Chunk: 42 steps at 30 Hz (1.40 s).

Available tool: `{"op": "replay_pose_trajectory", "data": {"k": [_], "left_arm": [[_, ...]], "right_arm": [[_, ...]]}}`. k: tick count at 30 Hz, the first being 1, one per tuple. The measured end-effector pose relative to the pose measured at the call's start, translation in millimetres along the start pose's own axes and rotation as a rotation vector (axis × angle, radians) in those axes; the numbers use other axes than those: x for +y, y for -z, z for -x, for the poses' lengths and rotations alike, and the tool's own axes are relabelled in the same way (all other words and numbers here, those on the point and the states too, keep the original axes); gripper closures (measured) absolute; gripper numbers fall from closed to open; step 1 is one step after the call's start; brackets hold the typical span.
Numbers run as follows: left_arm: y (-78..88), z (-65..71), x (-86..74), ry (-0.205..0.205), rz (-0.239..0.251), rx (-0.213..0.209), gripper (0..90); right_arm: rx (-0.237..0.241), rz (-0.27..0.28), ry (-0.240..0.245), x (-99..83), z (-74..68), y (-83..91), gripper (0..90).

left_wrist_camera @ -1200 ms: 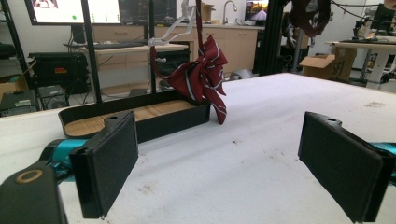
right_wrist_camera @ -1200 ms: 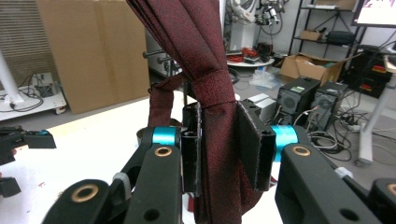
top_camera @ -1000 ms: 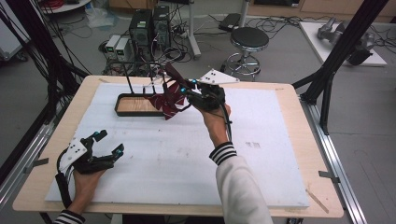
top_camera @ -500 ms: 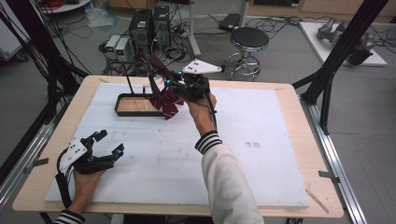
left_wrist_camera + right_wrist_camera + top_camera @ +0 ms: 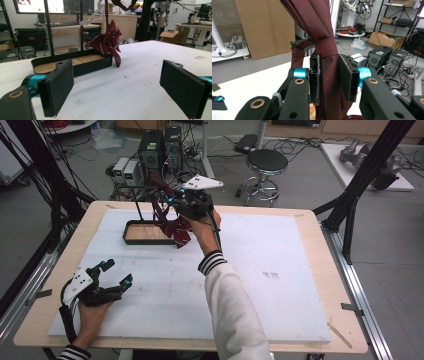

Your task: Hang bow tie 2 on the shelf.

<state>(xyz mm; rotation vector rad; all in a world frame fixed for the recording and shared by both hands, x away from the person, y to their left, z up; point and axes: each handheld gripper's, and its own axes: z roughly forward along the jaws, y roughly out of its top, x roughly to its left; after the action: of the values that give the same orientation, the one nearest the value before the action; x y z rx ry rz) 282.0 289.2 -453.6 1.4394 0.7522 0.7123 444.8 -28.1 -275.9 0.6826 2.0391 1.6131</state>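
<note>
Table (image 5: 300, 320): light wood top, covered nearly edge to edge by a white foam mat (image 5: 280, 265), scuffed, small dark marks right of centre. Aluminium rails run along both long sides.

Left gripper (image 5: 111, 276) sits at the near-left corner of the mat, held in the person's left hand (image 5: 90, 312), jaws spread wide with nothing between them; same in the left gripper view (image 5: 120, 92).

Right gripper (image 5: 176, 204) is raised over the far edge of the mat, jaws pinched on the dark red neck strap (image 5: 327, 62) of a maroon striped bow tie (image 5: 177, 227). The bow (image 5: 108, 41) hangs from the strap, above the near end of a black tray with wooden floor (image 5: 142, 234). Can't tell if its lowest tip touches the mat. Thin black uprights (image 5: 49, 27) rise from the tray.

Room: grey floor, black round stool (image 5: 267, 162) beyond the far edge, two PC towers (image 5: 161, 147) with tangled cables, black frame struts left and right, white board (image 5: 367, 162) on the floor far right. Cardboard boxes (image 5: 382, 37), shelving and a large cardboard sheet (image 5: 265, 25) in the right gripper view.
</note>
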Motion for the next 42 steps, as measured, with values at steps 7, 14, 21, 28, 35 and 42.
{"op": "replay_pose_trajectory", "data": {"k": [7,14,21,28,35,42], "left_arm": [[-0.1,0.0,-0.1,0.003,0.004,-0.001,12.5],[0.1,-0.4,-0.2,0.004,0.004,-0.002,12.5],[0.3,-1.2,-0.2,0.01,0.006,-0.003,12.5],[0.4,-1.4,-0.3,0.018,0.009,-0.004,12.5],[0.9,-2.2,-0.2,0.021,0.008,-0.004,12.5],[0.7,-2.5,-0.3,0.024,0.009,-0.004,12.5]], "right_arm": [[0.009,-0.016,0.003,5.1,-0.2,-13.5,71.9],[0.007,-0.022,0.022,11.2,-2.6,-29.2,71.8],[0.013,-0.03,0.031,15.6,-5.5,-44.9,71.8],[0.028,-0.038,0.029,17.7,-9.1,-60.0,71.8],[0.032,-0.043,0.027,21.2,-15.5,-76.6,71.8],[0.03,-0.057,0.02,20.2,-17.1,-89.1,71.8]]}}
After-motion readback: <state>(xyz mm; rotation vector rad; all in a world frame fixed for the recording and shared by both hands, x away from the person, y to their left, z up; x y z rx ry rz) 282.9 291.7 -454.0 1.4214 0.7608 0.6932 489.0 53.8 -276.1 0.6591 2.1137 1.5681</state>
